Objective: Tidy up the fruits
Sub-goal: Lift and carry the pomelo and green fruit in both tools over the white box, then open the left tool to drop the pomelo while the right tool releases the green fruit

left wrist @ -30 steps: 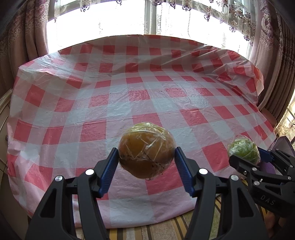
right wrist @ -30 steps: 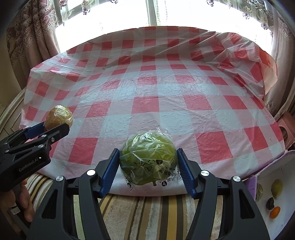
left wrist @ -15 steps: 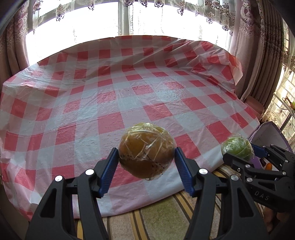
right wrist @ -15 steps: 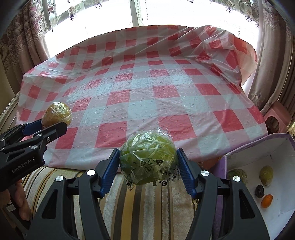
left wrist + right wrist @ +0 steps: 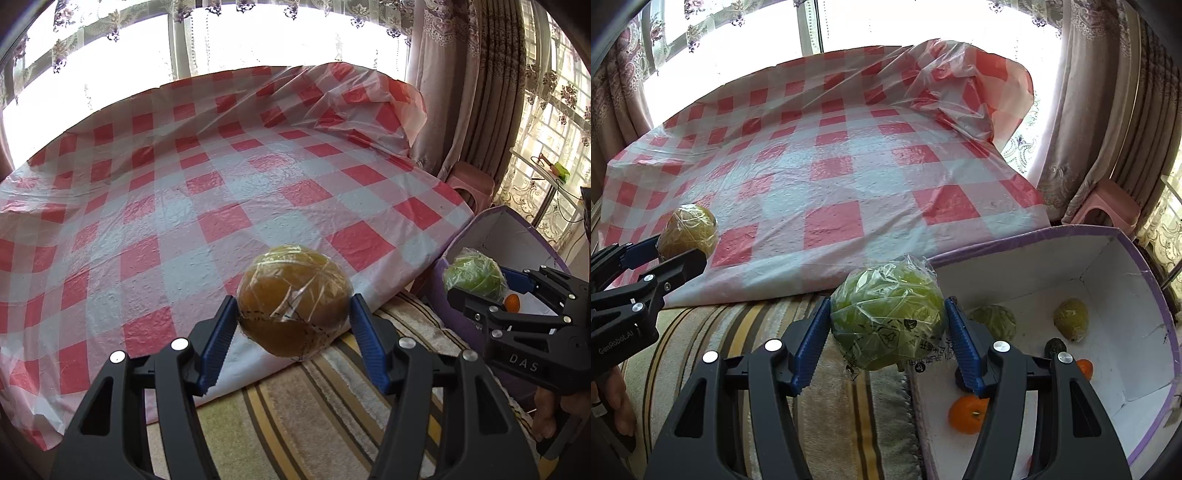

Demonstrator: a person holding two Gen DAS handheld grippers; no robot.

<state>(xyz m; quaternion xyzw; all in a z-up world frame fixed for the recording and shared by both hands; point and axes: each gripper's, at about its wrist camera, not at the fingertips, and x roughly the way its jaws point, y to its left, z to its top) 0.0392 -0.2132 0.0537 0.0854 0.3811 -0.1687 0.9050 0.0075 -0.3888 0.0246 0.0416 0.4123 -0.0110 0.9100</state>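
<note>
**fruitbot_fan:** ok so both hands are loaded; the left gripper has its blue ribbed jaws clamped on a round brownish-yellow fruit in cling film, and the right gripper is squeezing a green round fruit in a crinkly printed plastic bag. Why hold them up off the red-and-white checked plastic tablecloth like that?

**umi_nerd:** my guess is transit; both fruits hang in the air near the cloth's front edge, over the striped brown-and-yellow rug, and the open white box with purple trim sits just to the right. The green one is right at the box's near-left corner, so it looks closest to a drop; the brown one is further left, well short of the box.

**fruitbot_fan:** what's in the box already?

**umi_nerd:** two small orange citrus, a yellowish pear-shaped fruit, a small dark round one, and a wrapped greenish thing half hidden behind the right finger; can't say what it is.

**fruitbot_fan:** anything else unclear?

**umi_nerd:** the printing on the green fruit's bag is too crumpled to read; the wraps hide the skins, so I won't name either fruit; the box's near side is cut off by the frame; the pink stool is partly behind the box.
</note>
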